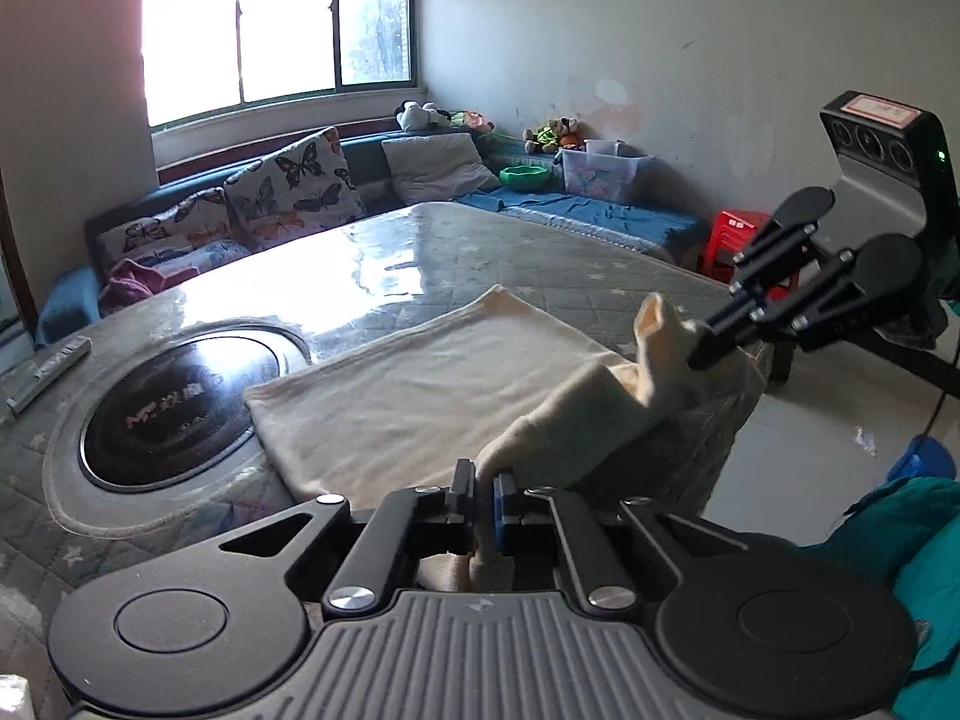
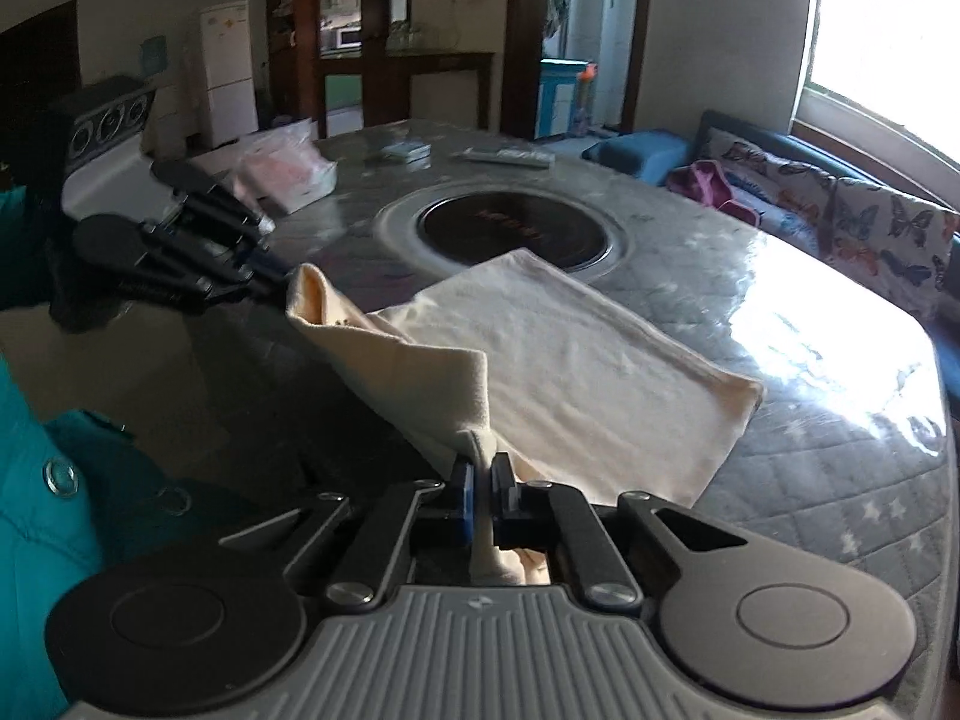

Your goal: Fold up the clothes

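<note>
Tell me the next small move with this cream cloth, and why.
Probably carry both pinched corners forward over the cream cloth toward its far edge. Left gripper and right gripper each clamp a lifted near corner, while the rest lies flat on the table.

Ahead of your left tool a wide window (image 1: 270,30) floods the room with daylight, glaring off the grey quilted table (image 1: 480,252) and its round black cooktop (image 1: 174,402). Beneath the window runs a bench sofa (image 1: 300,192) with butterfly cushions (image 1: 294,180). To the right stands a pale, scuffed wall (image 1: 660,48). Beyond your right tool you see a white fridge (image 2: 228,72) and dark wooden doorframes (image 2: 522,30).
</note>
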Demonstrator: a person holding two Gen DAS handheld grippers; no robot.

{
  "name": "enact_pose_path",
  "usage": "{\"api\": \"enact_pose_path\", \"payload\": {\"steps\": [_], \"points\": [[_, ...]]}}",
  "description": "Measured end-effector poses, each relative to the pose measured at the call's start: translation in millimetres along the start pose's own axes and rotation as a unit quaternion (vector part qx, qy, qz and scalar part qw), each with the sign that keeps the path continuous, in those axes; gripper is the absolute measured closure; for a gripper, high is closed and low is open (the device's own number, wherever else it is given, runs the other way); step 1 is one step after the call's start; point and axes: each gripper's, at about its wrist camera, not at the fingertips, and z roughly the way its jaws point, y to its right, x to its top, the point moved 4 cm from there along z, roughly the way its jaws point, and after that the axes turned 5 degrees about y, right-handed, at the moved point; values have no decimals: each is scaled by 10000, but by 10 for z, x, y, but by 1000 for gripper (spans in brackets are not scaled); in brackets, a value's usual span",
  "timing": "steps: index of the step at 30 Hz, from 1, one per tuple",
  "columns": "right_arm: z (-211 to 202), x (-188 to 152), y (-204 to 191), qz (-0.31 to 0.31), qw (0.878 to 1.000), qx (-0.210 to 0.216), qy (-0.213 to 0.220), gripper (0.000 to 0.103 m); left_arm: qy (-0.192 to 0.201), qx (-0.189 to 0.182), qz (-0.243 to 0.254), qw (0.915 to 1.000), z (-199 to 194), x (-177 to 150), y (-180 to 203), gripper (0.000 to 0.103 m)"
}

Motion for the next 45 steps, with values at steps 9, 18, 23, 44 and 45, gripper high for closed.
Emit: {"api": "enact_pose_path", "payload": {"steps": [9, 18, 23, 44, 45], "points": [[49, -26, 20, 100, 9999, -39, 115, 99, -7, 123, -26, 9999, 108, 57, -70, 97], [184, 594, 628, 50, 9977, -482, 474, 99, 314, 386, -68, 9987, 511, 599, -467, 97], [724, 666, 1078, 448, 9954, -780, 336, 99, 74, 584, -400, 9975, 1123, 765, -853, 97], [1377, 379, 1619, 1597, 9786, -1286, 187, 80, -179, 1057, -2411, 9645, 1350, 436, -1487, 56], [1392, 365, 1627, 1669, 9772, -1295, 195, 79, -221, 1039, -2423, 9644, 1392, 416, -1459, 56]]}}
